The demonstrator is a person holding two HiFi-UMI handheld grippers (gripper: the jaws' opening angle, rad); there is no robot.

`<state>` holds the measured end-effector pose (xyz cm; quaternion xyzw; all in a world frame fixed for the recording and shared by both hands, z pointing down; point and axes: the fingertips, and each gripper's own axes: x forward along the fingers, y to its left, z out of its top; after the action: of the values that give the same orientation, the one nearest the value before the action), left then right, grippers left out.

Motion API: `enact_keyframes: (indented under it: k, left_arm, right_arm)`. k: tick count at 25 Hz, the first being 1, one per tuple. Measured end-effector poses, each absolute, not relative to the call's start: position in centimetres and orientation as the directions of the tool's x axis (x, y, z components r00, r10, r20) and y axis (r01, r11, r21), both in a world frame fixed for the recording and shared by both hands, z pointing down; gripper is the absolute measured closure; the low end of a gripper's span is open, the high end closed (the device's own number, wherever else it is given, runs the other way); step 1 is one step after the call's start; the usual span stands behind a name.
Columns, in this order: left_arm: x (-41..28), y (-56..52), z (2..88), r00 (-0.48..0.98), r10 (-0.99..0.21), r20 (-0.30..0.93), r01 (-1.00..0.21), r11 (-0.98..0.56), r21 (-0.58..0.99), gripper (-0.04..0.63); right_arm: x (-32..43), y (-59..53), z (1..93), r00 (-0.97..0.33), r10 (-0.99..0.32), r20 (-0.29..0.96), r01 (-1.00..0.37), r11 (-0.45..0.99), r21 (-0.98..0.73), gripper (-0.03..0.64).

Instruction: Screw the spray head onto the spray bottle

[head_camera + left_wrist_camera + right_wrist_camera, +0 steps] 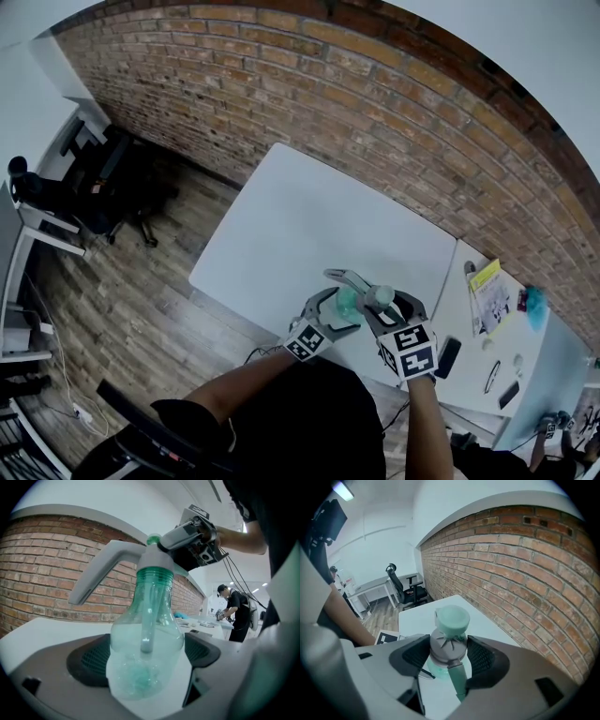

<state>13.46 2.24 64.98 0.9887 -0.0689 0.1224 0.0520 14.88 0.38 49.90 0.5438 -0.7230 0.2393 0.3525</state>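
Note:
A clear green-tinted spray bottle (145, 644) stands upright between the pads of my left gripper (146, 657), which is shut on its round belly. A dip tube runs down inside it. The grey spray head (157, 557) with a long trigger lever (98, 576) sits on the green neck. My right gripper (448, 652) comes from above and is shut on the grey spray head (447, 646), whose green cap (453, 617) points away. In the head view both grippers meet at the spray bottle (349, 302) over the near edge of the white table (309, 225).
A brick wall (356, 103) runs behind the table. To the right a second table holds a booklet (489, 291), a dark phone (447, 357) and a blue object (534, 302). An office chair (122, 183) stands at the left. Another person (236, 611) works far off.

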Motion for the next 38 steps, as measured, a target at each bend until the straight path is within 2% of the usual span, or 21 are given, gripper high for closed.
enact_keyframes:
  k: [5,10,13,18,23,26,31,35,38]
  left_arm:
    - [13.6,2.5,64.1,0.96,-0.132,0.246,-0.145,-0.989,0.038,0.103]
    - [13.5,2.7,63.9,0.964,-0.131,0.231,-0.143,-0.989,0.036,0.103]
    - [13.9,2.8,62.7,0.971,-0.12,0.207,-0.128,-0.992,0.023,0.103]
    - [15.0,2.7,60.7,0.978,-0.112,0.176,-0.112,-0.994,-0.007,0.103]
    - [15.9,1.8,60.6,0.976,-0.111,0.19,-0.111,-0.994,-0.013,0.103]
    - [16.4,1.7,61.1,0.972,-0.097,0.213,-0.096,-0.995,-0.016,0.103]
    - [16.4,1.8,61.9,0.972,-0.104,0.212,-0.107,-0.994,0.004,0.109]
    - [16.1,1.9,62.1,0.973,-0.103,0.207,-0.108,-0.994,0.012,0.112]
    - [15.8,1.5,61.4,0.978,-0.112,0.178,-0.118,-0.993,0.025,0.112]
  right_arm:
    - [14.8,0.4,50.3,-0.153,-0.622,0.768,-0.958,0.283,0.038,0.377]
    - [14.8,0.7,48.4,-0.238,-0.633,0.737,-0.949,0.314,-0.037,0.35]
    - [16.0,0.9,47.4,-0.251,-0.601,0.759,-0.926,0.376,-0.008,0.348]
    - [15.1,1.9,47.8,-0.335,-0.443,0.831,-0.795,0.607,0.003,0.348]
    - [14.0,1.1,48.7,-0.368,-0.321,0.873,-0.674,0.739,-0.012,0.348]
    - [13.5,1.0,49.5,-0.33,-0.24,0.913,-0.58,0.814,0.005,0.349]
    - [13.7,0.7,50.9,-0.218,-0.207,0.954,-0.463,0.882,0.085,0.351]
    - [13.5,0.7,50.9,-0.232,-0.206,0.951,-0.484,0.872,0.071,0.351]
    - [13.2,0.4,50.7,-0.279,-0.24,0.93,-0.565,0.824,0.043,0.352]
